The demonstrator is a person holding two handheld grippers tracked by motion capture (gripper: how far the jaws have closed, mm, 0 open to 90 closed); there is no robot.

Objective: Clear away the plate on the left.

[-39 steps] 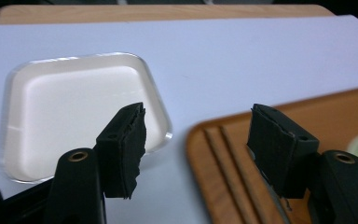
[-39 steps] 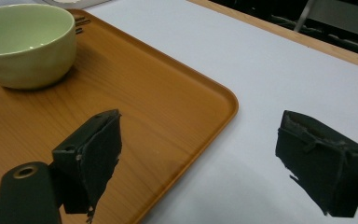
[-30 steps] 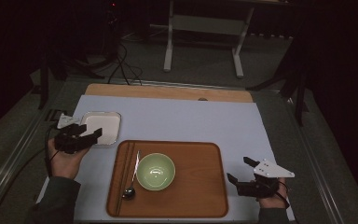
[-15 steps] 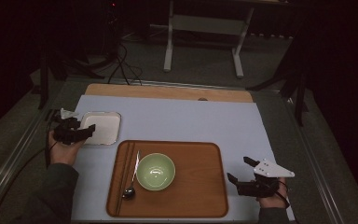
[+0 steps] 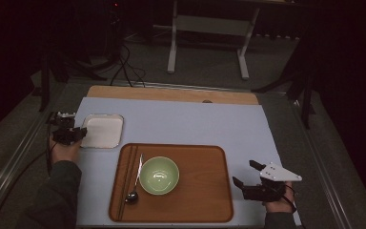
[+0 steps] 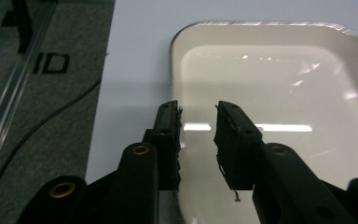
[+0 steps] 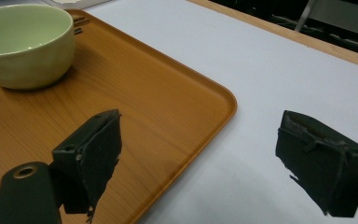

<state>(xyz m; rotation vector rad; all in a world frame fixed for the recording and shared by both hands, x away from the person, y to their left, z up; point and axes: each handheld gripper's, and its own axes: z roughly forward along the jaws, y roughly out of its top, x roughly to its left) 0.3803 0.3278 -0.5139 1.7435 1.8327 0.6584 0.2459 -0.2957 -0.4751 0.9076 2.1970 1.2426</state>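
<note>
White and shallow, the square dish (image 6: 279,98) lies on the pale blue mat (image 5: 190,124), just beyond the far left corner of the wooden tray (image 5: 205,191). It is the thing being worked on. The left gripper (image 6: 198,116) has come to the dish's near left edge, and in the left gripper view one jaw stands outside the rim and the other over the inside, so the rim runs between them. The jaws have just been closing (a narrow gap is left), and I cannot tell whether the pads already pinch the rim or only straddle it. I judge this to be the grasping step. The next move calls for closing fully on the rim and making sure the hold is firm before any lift, since a thin, glossy edge could slip or tip the dish.

In the high view the left gripper (image 5: 71,135) reaches forward and slightly inward, low over the mat, with the forearm coming up along the left edge of the table. The right gripper (image 5: 245,174) waits near the tray's right edge, its jaws spread wide with nothing between them. On the tray stand a green bowl (image 5: 158,175), a spoon (image 5: 136,183) and chopsticks (image 5: 125,179), all untouched.
</note>
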